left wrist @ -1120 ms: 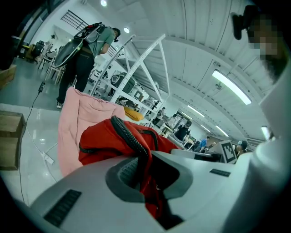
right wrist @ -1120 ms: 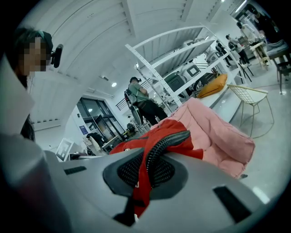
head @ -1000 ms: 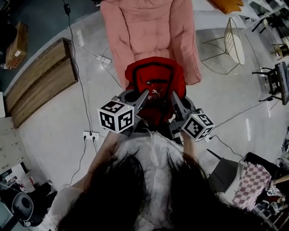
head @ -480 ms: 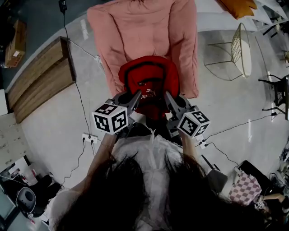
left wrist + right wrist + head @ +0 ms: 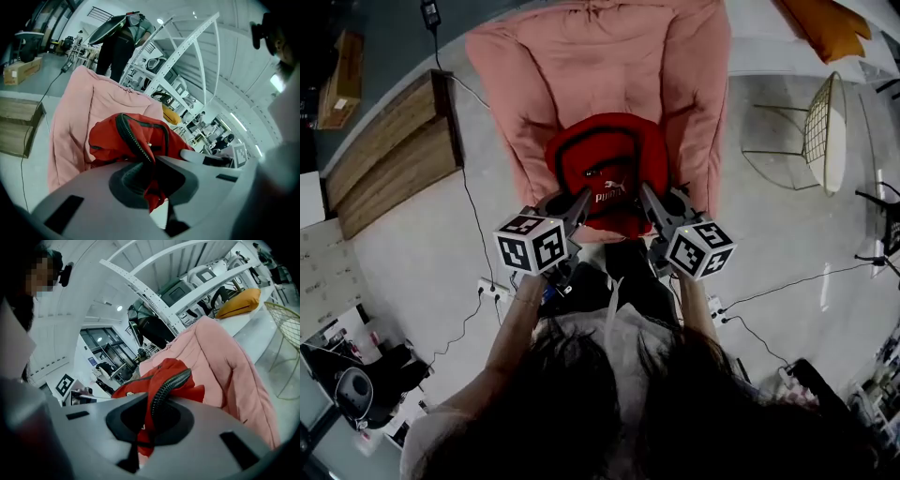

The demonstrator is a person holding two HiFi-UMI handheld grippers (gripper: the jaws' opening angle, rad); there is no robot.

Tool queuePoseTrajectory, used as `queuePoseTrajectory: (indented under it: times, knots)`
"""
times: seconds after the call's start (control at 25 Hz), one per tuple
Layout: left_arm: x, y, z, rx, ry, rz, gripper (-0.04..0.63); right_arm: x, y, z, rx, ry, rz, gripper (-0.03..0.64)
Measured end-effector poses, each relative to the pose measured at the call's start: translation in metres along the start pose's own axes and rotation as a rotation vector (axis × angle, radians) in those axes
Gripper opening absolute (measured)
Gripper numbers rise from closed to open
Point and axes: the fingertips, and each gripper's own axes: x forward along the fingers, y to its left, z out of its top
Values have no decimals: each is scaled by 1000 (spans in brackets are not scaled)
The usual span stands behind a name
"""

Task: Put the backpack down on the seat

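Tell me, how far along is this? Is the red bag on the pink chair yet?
Nearly. The red backpack is over the front of the pink seat, so carrying looks done. The left gripper and right gripper each pinch its fabric; whether it rests there is unclear. Remaining: settle it and let go.

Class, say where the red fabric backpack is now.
Head view, centre: the red fabric backpack is over the pink cushioned seat, held by left gripper and right gripper.

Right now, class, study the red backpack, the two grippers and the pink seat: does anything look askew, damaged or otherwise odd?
Nothing spilled or damaged. The red backpack is slumped and crumpled, pinched by its fabric in the left gripper and right gripper at the front of the pink seat.
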Motion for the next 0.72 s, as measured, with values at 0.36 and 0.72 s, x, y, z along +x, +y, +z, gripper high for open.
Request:
queuePoseTrajectory:
  times: [0.36,0.72]
  knots:
    - [86,85,-19,-221,52,42,43,64,-95,-36,127,68,-70,34]
    - [156,137,-47,-175,159,79,43,100,-163,-79,130,150,-150,34]
